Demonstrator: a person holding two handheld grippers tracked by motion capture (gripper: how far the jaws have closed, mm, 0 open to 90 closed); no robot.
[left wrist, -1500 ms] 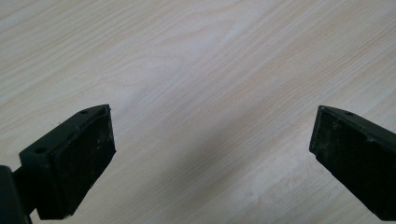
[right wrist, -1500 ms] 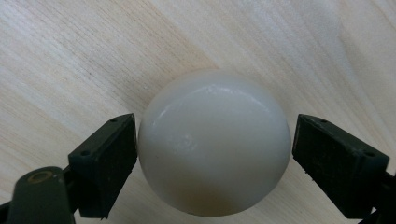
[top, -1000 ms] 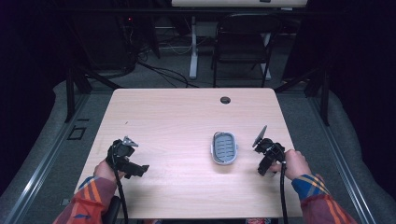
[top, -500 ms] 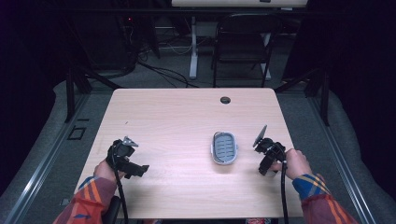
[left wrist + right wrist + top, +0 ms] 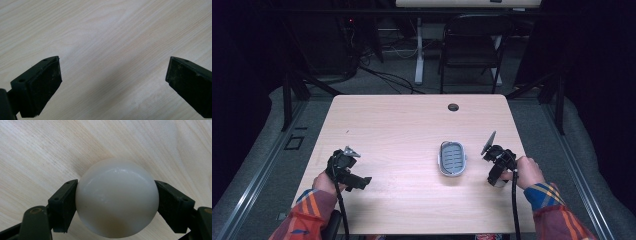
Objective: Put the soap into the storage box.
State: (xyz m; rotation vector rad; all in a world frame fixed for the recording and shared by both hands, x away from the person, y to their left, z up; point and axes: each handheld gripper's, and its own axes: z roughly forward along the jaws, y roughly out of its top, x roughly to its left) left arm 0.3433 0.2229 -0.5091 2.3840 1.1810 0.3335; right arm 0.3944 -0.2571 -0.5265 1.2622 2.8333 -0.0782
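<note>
A dark room surrounds a pale wood-grain tabletop (image 5: 412, 130), with a black folding chair (image 5: 472, 50) and a white desk leg beyond its far edge and grey carpet on the floor. A small round dark grommet hole (image 5: 453, 107) sits near the tabletop's far edge, right of centre.

Right of the middle of the tabletop lies a grey oval plastic dish with a ribbed inside (image 5: 452, 158), standing apart from both grippers.

The left gripper (image 5: 346, 170) is held low over the near left part of the tabletop by a hand in a striped orange, red and blue sleeve (image 5: 307, 215). In the left gripper view its two black jaws stand wide apart with nothing but bare wood between them.

The right gripper (image 5: 498, 165) is at the near right side, just right of the dish, held by the person's right hand (image 5: 526, 172); a grey plate tilts up from its top. In the right gripper view its jaws are closed against the two sides of a smooth white glossy ball (image 5: 117, 197), which fills the gap between them, with wood grain behind it. Whether the ball touches the tabletop or is lifted off it is hard to tell from this close angle. In the high view a pale shape shows just under the gripper, probably that ball.
</note>
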